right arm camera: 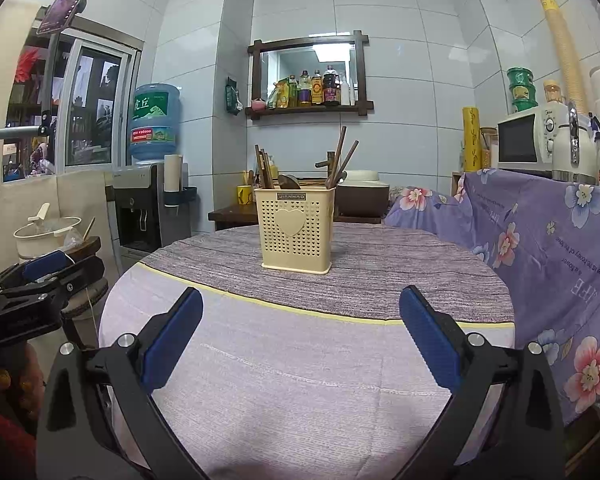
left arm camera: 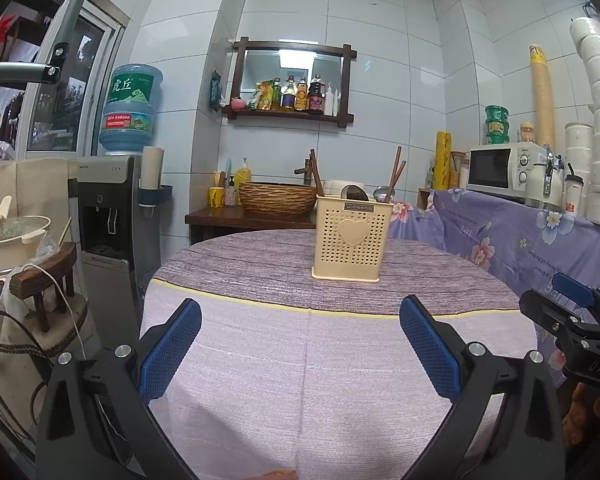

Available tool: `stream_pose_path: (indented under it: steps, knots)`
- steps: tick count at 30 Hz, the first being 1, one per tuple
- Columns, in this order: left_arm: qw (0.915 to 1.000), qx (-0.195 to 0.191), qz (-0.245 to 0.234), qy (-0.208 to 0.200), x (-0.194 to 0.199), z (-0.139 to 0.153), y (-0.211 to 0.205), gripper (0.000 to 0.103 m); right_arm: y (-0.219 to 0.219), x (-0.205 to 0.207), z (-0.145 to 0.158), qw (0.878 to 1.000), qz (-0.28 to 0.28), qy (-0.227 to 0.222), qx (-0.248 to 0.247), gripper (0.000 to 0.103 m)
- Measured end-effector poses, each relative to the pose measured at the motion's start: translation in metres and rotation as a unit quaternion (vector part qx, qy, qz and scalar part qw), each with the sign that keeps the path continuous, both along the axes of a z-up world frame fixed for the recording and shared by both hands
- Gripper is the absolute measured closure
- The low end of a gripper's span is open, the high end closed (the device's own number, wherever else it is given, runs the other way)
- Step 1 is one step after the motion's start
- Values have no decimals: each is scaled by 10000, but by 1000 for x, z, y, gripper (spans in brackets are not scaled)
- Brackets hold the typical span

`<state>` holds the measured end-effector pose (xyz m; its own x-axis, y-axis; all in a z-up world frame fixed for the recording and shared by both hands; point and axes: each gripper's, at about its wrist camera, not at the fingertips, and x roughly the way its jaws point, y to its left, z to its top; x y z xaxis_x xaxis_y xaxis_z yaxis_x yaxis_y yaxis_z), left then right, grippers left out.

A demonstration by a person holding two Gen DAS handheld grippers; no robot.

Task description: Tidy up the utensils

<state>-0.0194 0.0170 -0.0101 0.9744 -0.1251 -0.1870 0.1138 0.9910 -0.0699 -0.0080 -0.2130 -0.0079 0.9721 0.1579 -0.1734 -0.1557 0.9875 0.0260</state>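
Observation:
A cream perforated utensil holder [left arm camera: 353,238] with a heart on its front stands upright on the far half of the round table [left arm camera: 260,352]. It holds brown chopsticks [left arm camera: 394,174] and spoons [left arm camera: 354,192]. It also shows in the right wrist view [right arm camera: 296,230], with chopsticks [right arm camera: 342,158] leaning out. My left gripper [left arm camera: 300,322] is open and empty, held above the near half of the table. My right gripper [right arm camera: 300,312] is open and empty too, beside the left one. Each gripper shows at the edge of the other's view: the right [left arm camera: 572,312] and the left [right arm camera: 40,276].
A purple floral cloth [right arm camera: 540,240] covers a counter on the right with a microwave [left arm camera: 500,170] and kettle. A water dispenser [left arm camera: 112,208] and a pot [left arm camera: 8,236] stand on the left. A woven basket [left arm camera: 278,196] sits on a dark side table behind.

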Motion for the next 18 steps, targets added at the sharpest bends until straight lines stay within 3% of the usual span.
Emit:
stream_pose_path:
  steps: [18]
  knots:
    - [10000, 34, -24, -32, -1, -2, -3, 5, 1, 1, 0, 10000, 7, 46, -21, 6]
